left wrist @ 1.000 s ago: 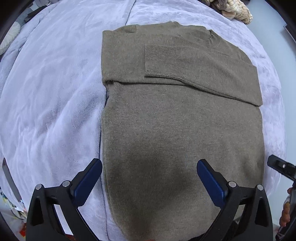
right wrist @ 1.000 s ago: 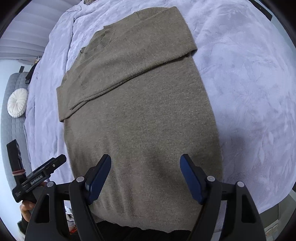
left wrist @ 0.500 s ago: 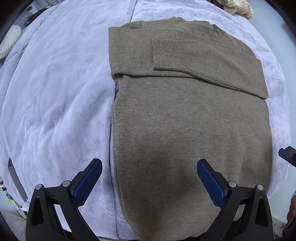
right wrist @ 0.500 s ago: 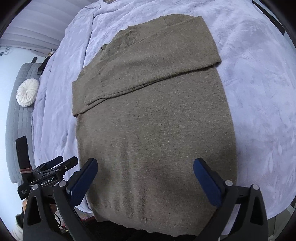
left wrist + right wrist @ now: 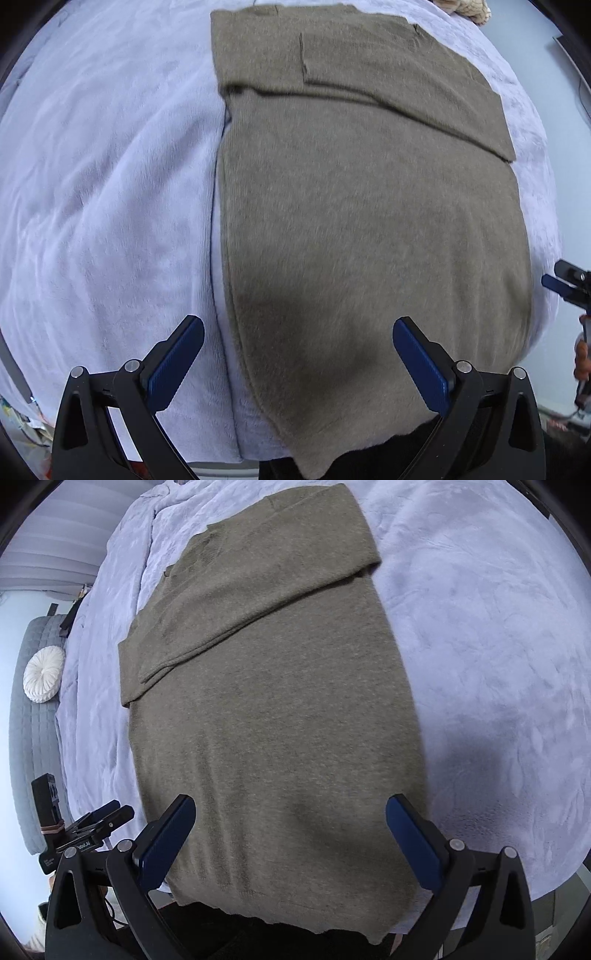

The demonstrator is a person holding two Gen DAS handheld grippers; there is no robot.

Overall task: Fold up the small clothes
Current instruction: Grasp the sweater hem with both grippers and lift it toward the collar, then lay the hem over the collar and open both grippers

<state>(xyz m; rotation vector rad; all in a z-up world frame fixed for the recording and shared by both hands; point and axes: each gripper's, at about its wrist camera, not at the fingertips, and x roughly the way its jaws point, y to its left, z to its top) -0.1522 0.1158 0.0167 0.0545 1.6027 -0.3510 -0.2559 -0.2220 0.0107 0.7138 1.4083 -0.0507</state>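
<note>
lilac plush covers the bed [image 5: 110,206], its near edge cut off by both frames. olive knit sweater [image 5: 369,229] lies flat on it, sleeves folded across the chest, hem hanging over the near edge, where it is dark and hard to read. left tool [image 5: 297,354] hovers over the sweater's left hem side, jaws wide apart, gripping nothing. right tool [image 5: 290,830] hovers over the hem with jaws spread, empty. white round cushion [image 5: 43,673] sits far left, blurred.

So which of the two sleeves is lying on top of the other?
The sleeve with the ribbed cuff showing lies on top; it crosses the sweater chest. The other sleeve lies beneath, its cuff hidden.
</note>
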